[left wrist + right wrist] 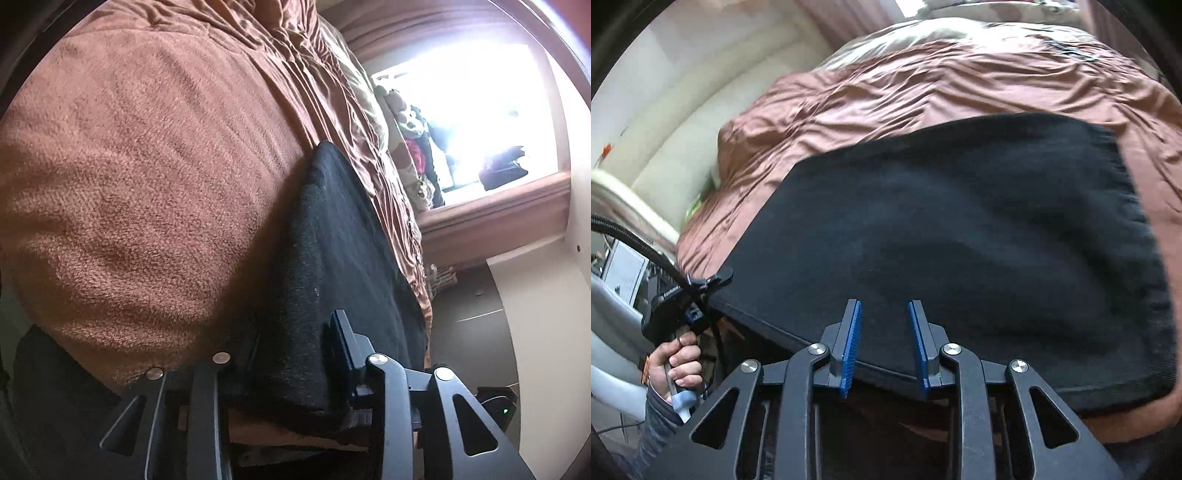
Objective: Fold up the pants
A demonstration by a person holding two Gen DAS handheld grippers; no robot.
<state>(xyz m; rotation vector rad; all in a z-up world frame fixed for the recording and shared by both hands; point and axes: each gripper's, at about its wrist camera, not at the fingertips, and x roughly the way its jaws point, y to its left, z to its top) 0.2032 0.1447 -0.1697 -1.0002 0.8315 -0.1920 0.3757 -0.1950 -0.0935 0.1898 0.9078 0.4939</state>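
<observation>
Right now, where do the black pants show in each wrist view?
Left wrist view: the black pants run as a dark band from centre to bottom, between the left tool's fingers.
Right wrist view: the pants fill the middle, their near edge by the right tool.
Shared landmark: the wrinkled brown bedspread beyond them.
</observation>
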